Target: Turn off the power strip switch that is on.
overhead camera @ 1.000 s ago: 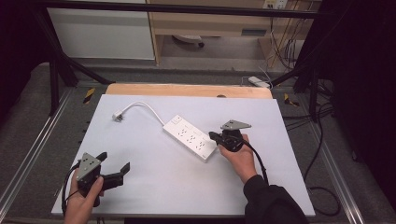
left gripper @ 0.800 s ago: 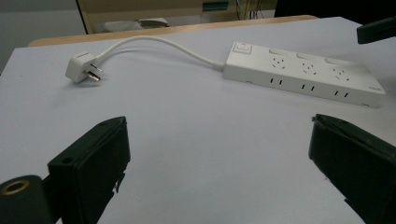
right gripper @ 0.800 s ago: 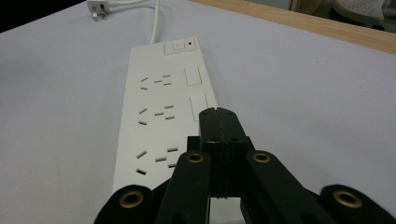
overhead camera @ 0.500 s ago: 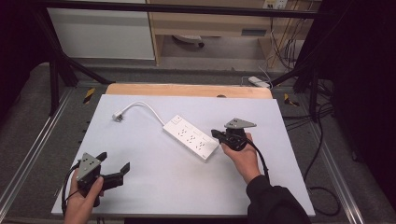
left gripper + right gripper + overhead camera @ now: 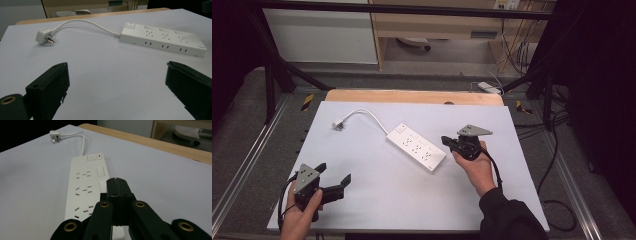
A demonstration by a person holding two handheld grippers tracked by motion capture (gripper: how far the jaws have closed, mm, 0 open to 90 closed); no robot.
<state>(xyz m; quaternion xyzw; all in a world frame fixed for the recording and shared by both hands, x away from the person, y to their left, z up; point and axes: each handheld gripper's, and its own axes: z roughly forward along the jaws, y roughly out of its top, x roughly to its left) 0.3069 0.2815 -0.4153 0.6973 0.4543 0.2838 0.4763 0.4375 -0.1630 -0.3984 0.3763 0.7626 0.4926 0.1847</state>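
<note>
R gripper [image 5: 447,142] a bit nearer white 3-outlet power strip [image 5: 416,146], fingers shut, empty; L gripper [image 5: 333,174] fingers wide, empty.

Ahead of the left gripper [image 5: 332,180], whose jaws stand wide apart, bare table [image 5: 377,200] runs free up to the power strip [image 5: 162,38] far in front and to the right. The plug [image 5: 45,36] lies far ahead to the left, and its cord [image 5: 85,23] arcs across between them. The right gripper [image 5: 117,185], jaws pressed together, hovers over the strip's near end, which blocks the way straight down. To the right of these jaws the table is bare.
</note>
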